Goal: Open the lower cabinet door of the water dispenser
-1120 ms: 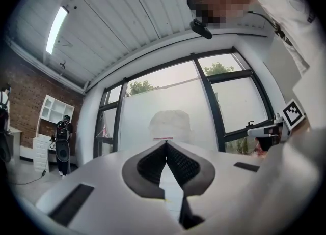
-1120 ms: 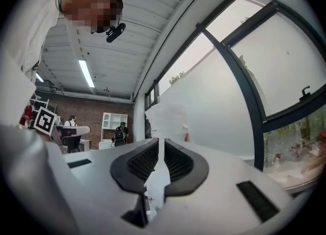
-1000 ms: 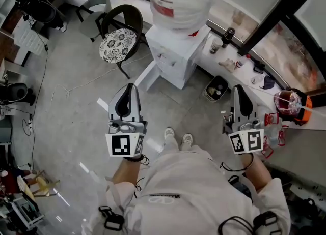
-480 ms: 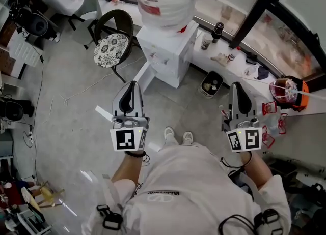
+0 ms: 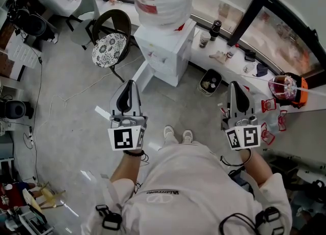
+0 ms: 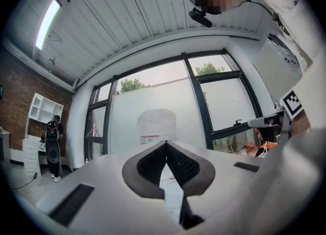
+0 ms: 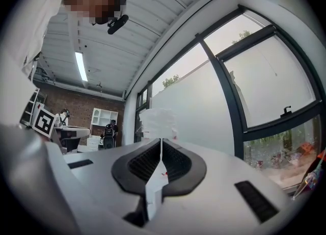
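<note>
Hovering at the left with jaws together on nothing, the left gripper point(image 5: 131, 83) has the water dispenser point(image 5: 164, 51) farther off and slightly to its right. Its lower cabinet door, low on the upright near face, isn't clear from above. The right gripper point(image 5: 234, 84), jaws just closed empty, sits further aside, so the left is nearer.

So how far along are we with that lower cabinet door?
Nothing looks done yet. In hand: both grippers hang shut and empty, short of the water dispenser: the left gripper and the right gripper, whose jaws have just closed on nothing. A white panel juts from the dispenser's base; whether that is the door ajar I cannot tell. Left: approach, grip the door, pull.
</note>
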